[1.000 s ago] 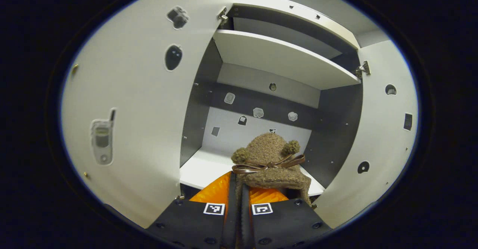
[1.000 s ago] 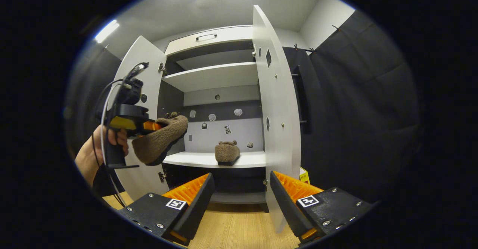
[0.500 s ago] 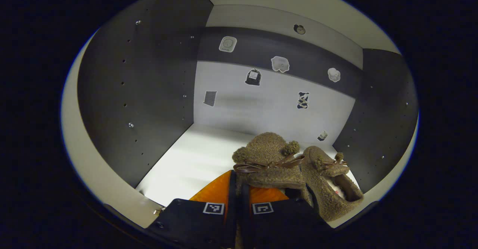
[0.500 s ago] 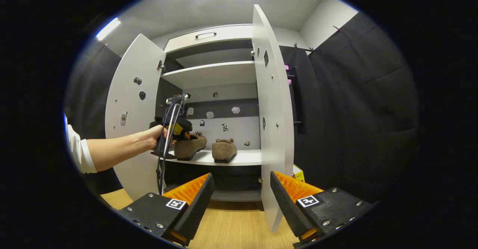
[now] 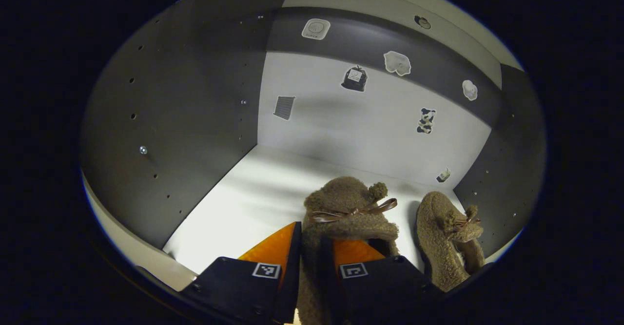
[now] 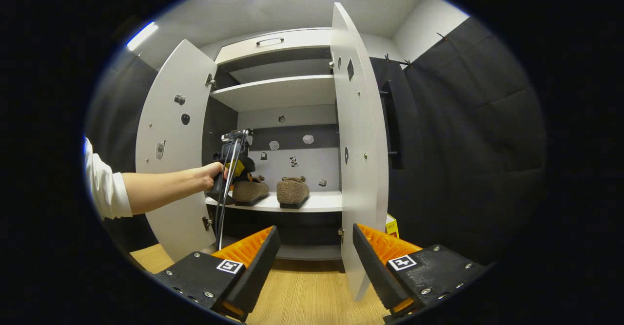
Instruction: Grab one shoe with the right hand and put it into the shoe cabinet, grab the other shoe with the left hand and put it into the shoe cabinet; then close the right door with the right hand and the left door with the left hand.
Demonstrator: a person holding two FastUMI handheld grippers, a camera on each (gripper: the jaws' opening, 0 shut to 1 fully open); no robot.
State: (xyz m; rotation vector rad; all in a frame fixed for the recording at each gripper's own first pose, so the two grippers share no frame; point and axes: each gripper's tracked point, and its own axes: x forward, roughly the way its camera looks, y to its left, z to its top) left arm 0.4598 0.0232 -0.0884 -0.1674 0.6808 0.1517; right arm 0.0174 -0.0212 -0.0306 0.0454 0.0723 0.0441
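Two fuzzy brown shoes with small bows stand side by side on the cabinet's white shelf (image 5: 253, 198). My left gripper (image 5: 316, 232) is deep inside the cabinet with the heel of the left-hand shoe (image 5: 348, 208) between its fingers, which both touch it. The other shoe (image 5: 446, 232) sits free just to its right. The right gripper view shows a person's hand (image 6: 209, 171) holding the left gripper (image 6: 239, 166) at that shoe (image 6: 248, 191), with the second shoe (image 6: 292, 191) beside it. My right gripper (image 6: 315, 230) hangs open in front of the cabinet with nothing in it.
Both white doors stand wide open, the left door (image 6: 170, 144) and the right door (image 6: 358, 144). An upper shelf (image 6: 278, 91) lies above the shoes. A yellow box (image 6: 392, 225) sits behind the right door, and a wooden floor (image 6: 302, 296) runs below.
The left gripper carried its shoe into the cabinet and lowered it onto the shelf beside the other shoe; its fingers now stand slightly wider apart. The right gripper barely moved.
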